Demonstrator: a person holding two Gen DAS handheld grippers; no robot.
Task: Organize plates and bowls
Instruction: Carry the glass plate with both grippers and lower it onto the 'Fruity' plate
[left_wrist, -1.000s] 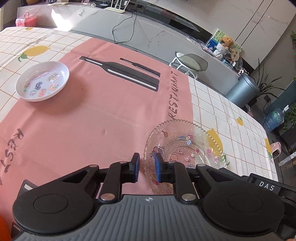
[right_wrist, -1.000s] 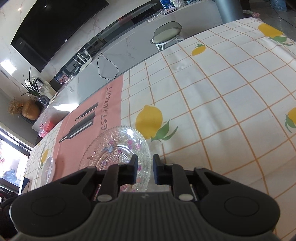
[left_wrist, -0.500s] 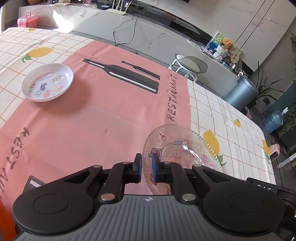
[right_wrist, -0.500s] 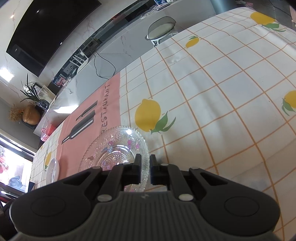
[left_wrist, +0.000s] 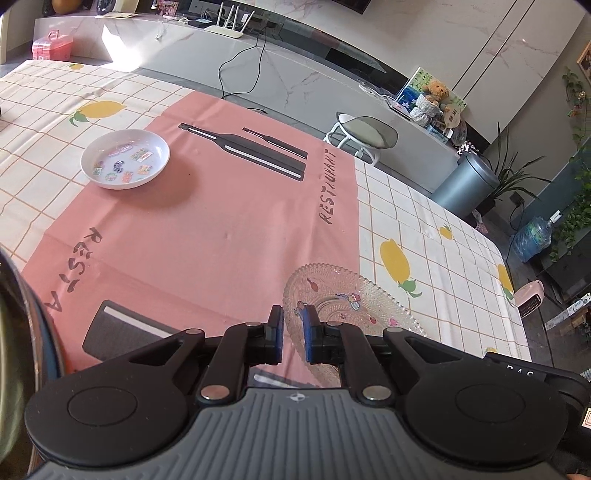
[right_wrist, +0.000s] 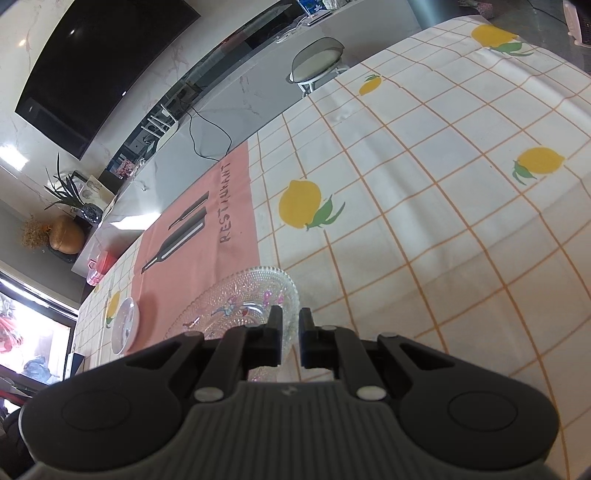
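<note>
A clear glass plate (left_wrist: 351, 295) with cartoon prints is held above the pink mat. My left gripper (left_wrist: 293, 332) is shut on its near left rim. My right gripper (right_wrist: 290, 338) is shut on its right rim; the glass plate (right_wrist: 236, 306) shows edge-on in the right wrist view. A white bowl (left_wrist: 125, 158) with coloured stickers sits at the far left of the pink mat, apart from both grippers. It also shows small in the right wrist view (right_wrist: 123, 325).
The table has a lemon-check cloth (left_wrist: 436, 236) under a pink mat (left_wrist: 207, 229) printed with RESTAURANT and dark cutlery shapes. A stool (left_wrist: 364, 134) and a grey bin (left_wrist: 467, 184) stand beyond the far edge. A pink box (left_wrist: 51, 46) sits on the counter.
Both grippers closed onto the glass plate's rim and lifted it; both views rose and pulled back, so the table looks farther away.
</note>
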